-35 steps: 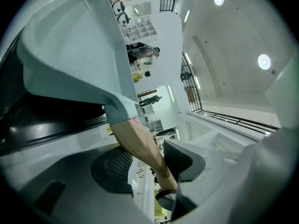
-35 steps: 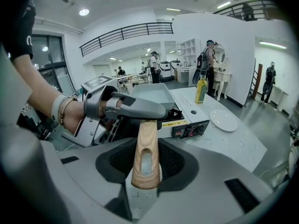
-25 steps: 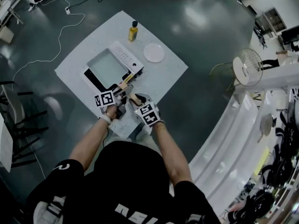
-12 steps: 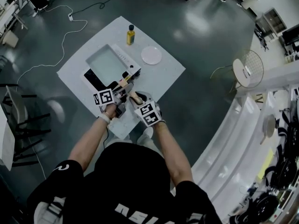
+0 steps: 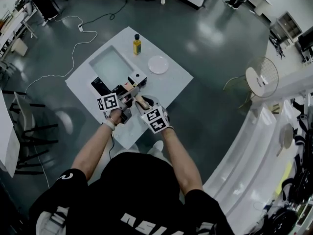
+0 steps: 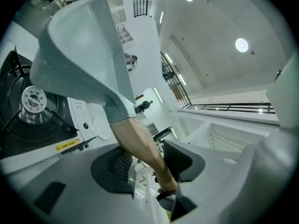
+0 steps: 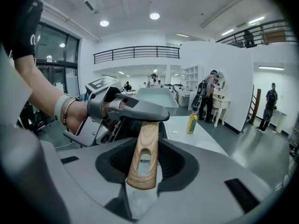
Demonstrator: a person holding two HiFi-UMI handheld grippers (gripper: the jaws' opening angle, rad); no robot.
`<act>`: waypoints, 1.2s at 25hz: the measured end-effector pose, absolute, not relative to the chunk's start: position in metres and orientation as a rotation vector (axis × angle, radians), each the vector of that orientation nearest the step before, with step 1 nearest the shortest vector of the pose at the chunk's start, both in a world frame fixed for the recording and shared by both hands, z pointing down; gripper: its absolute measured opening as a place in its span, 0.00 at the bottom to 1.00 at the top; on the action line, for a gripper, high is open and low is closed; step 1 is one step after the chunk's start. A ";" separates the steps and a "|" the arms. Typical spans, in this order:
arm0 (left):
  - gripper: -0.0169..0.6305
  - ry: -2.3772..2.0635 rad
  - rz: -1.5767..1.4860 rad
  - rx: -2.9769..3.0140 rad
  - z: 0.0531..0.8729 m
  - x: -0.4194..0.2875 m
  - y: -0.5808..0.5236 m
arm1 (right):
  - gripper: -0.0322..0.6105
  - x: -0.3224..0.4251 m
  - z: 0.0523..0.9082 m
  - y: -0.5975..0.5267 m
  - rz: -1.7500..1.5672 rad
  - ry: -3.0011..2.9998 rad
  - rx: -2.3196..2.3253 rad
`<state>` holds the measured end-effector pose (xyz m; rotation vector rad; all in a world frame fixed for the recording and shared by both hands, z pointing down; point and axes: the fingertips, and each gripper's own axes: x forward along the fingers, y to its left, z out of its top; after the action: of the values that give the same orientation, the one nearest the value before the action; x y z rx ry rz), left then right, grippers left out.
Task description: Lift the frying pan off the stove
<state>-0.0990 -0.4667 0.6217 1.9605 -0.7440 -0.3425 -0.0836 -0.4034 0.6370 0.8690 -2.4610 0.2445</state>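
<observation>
Two-fold clamp on the frying pan (image 6: 79, 55) by its wooden handle (image 7: 145, 134): left tool (image 6: 149, 164) closed on it nearer the pan, right tool (image 7: 142, 160) closed on its holed end. Held up clear of the stove (image 6: 28, 106), over the bench (image 5: 166, 84), left of the plate (image 5: 158, 64).
</observation>
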 end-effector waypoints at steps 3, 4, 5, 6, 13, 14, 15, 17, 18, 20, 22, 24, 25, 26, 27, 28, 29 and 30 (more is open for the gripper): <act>0.33 -0.743 -0.354 1.977 0.610 -0.091 -0.465 | 0.24 -0.077 0.628 -0.402 0.226 -2.478 0.869; 0.33 -0.759 -0.342 1.985 0.608 -0.091 -0.465 | 0.24 -0.074 0.625 -0.402 0.221 -2.484 0.870; 0.33 -0.776 -0.327 1.992 0.607 -0.091 -0.465 | 0.24 -0.073 0.623 -0.402 0.215 -2.490 0.869; 0.33 -0.788 -0.319 1.997 0.605 -0.090 -0.465 | 0.24 -0.072 0.621 -0.402 0.211 -2.496 0.868; 0.33 -0.783 -0.349 2.012 0.586 -0.070 -0.462 | 0.24 -0.055 0.606 -0.399 0.194 -2.530 0.851; 0.33 -0.800 -0.335 2.020 0.586 -0.068 -0.461 | 0.24 -0.052 0.605 -0.398 0.192 -2.533 0.851; 0.33 -0.818 -0.320 2.026 0.587 -0.067 -0.460 | 0.24 -0.048 0.605 -0.397 0.190 -2.535 0.851; 0.33 -0.849 -0.298 2.026 0.589 -0.062 -0.458 | 0.24 -0.040 0.604 -0.395 0.187 -2.539 0.851; 0.33 -0.861 -0.290 2.027 0.590 -0.060 -0.458 | 0.24 -0.036 0.604 -0.395 0.185 -2.541 0.851; 0.33 -0.850 -0.302 2.029 0.587 -0.050 -0.456 | 0.24 -0.028 0.603 -0.393 0.182 -2.542 0.850; 0.33 -0.827 -0.325 2.028 0.585 -0.039 -0.453 | 0.24 -0.020 0.603 -0.390 0.185 -2.545 0.848; 0.33 -0.820 -0.333 2.029 0.584 -0.030 -0.449 | 0.24 -0.012 0.602 -0.386 0.191 -2.548 0.846; 0.33 -0.814 -0.338 2.026 0.583 -0.025 -0.447 | 0.24 -0.008 0.602 -0.385 0.192 -2.547 0.848; 0.33 -0.814 -0.337 2.021 0.584 -0.021 -0.446 | 0.24 -0.003 0.602 -0.384 0.193 -2.547 0.850; 0.33 -0.821 -0.330 2.020 0.585 -0.017 -0.445 | 0.24 0.001 0.602 -0.382 0.194 -2.547 0.852; 0.33 -0.827 -0.322 2.022 0.586 -0.014 -0.444 | 0.24 0.005 0.602 -0.381 0.197 -2.547 0.853; 0.33 -0.830 -0.317 2.026 0.586 -0.010 -0.443 | 0.24 0.009 0.603 -0.380 0.200 -2.547 0.853; 0.33 -0.823 -0.321 2.028 0.586 -0.006 -0.441 | 0.24 0.013 0.603 -0.378 0.202 -2.547 0.855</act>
<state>-0.0056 -0.4414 0.5859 2.0280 -0.8226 -0.3210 0.0127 -0.3781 0.6030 0.8547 -2.5466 0.2015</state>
